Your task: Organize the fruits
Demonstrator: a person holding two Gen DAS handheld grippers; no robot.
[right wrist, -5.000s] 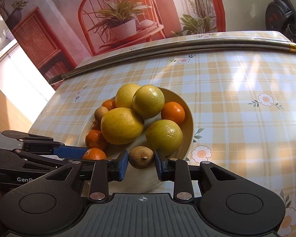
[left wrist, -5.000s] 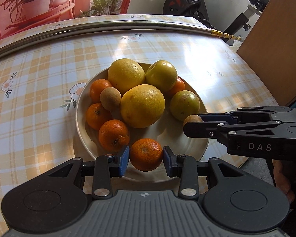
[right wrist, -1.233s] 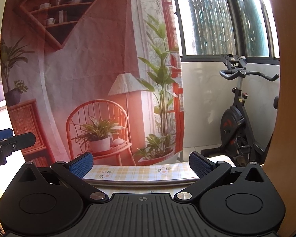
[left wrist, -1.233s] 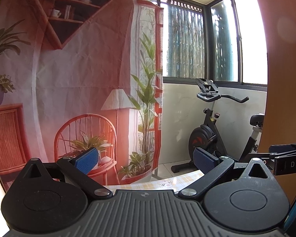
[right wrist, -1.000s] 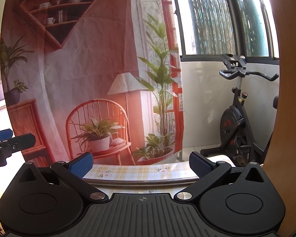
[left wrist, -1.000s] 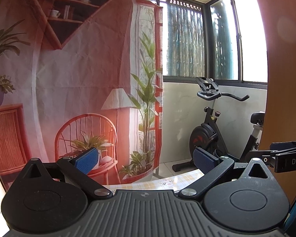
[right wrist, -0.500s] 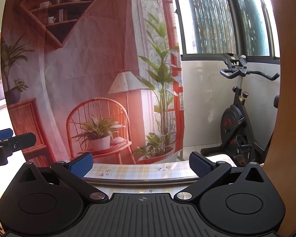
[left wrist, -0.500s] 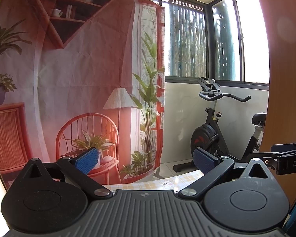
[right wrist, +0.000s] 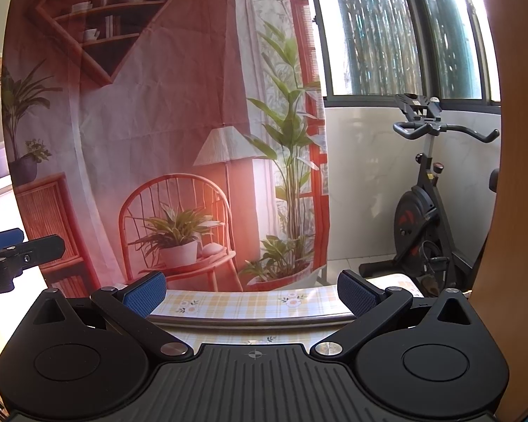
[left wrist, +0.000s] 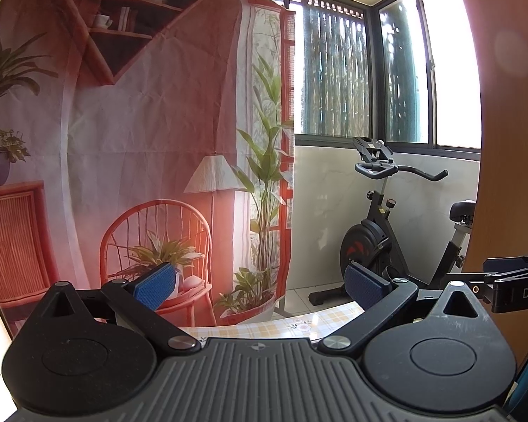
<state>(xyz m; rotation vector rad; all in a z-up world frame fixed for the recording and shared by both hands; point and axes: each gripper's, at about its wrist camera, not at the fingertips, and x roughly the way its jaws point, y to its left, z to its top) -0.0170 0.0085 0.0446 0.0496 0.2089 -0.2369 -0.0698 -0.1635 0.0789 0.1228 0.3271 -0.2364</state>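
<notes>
Both wrist views: grippers (left wrist: 260, 283) (right wrist: 251, 292) wide, empty.

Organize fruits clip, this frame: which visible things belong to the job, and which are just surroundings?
Job-related:
- left gripper, open, empty
- right gripper, open, empty
- checked tablecloth; no fruit or plate in view

Surroundings:
- printed backdrop
- exercise bike
- window
- wooden panel

Both tools look alike. The left gripper (left wrist: 260, 283) has matte black arms, round black hinge discs, silver screws and blue textured pads (left wrist: 154, 286), above a ribbed grey body with a small crosshair mark. The right gripper (right wrist: 251, 293) matches; its side shows white letters "DAS".
</notes>
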